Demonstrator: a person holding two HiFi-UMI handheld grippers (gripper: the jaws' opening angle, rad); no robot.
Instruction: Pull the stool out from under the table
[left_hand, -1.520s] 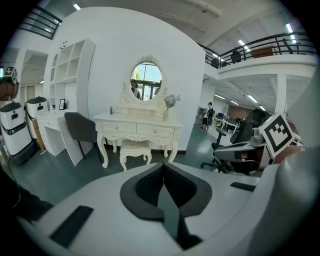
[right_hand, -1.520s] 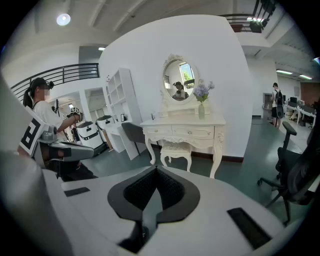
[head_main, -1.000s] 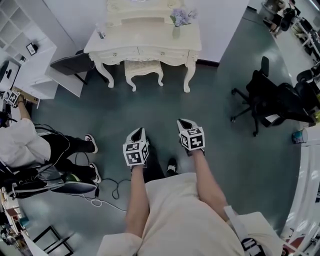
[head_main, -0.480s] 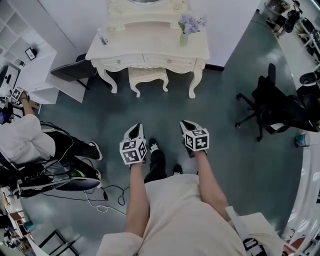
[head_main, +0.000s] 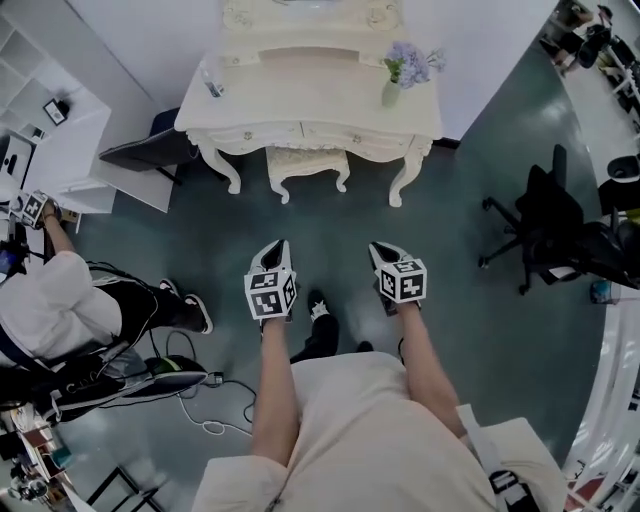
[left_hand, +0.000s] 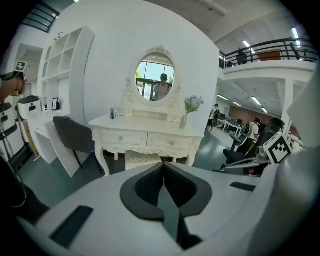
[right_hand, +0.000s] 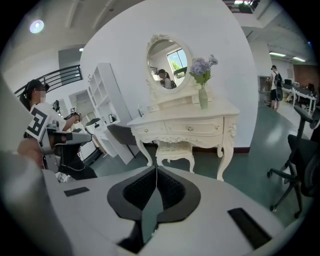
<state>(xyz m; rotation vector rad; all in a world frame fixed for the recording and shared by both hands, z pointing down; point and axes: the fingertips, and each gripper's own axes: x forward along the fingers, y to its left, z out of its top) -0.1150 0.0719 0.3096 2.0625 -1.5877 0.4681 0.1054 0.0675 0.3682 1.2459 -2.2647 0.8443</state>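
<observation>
A cream stool (head_main: 306, 166) with curved legs stands tucked under the cream dressing table (head_main: 310, 100) at the top of the head view. It also shows under the table as the stool (left_hand: 141, 159) in the left gripper view and the stool (right_hand: 174, 150) in the right gripper view. My left gripper (head_main: 273, 248) and right gripper (head_main: 379, 250) hang side by side above the floor, well short of the stool, both pointing toward it. Both are shut with nothing between the jaws, as the left gripper (left_hand: 163, 172) and right gripper (right_hand: 155, 174) views show.
A vase of flowers (head_main: 400, 75) stands on the table's right side. A dark chair (head_main: 150, 148) sits left of the table by white shelves (head_main: 45, 130). A black office chair (head_main: 560, 230) stands at right. A seated person (head_main: 70, 310) and floor cables (head_main: 215, 400) are at left.
Both grippers and I have moved forward toward the table; the table and stool look nearer and larger. Both grippers stay shut.
</observation>
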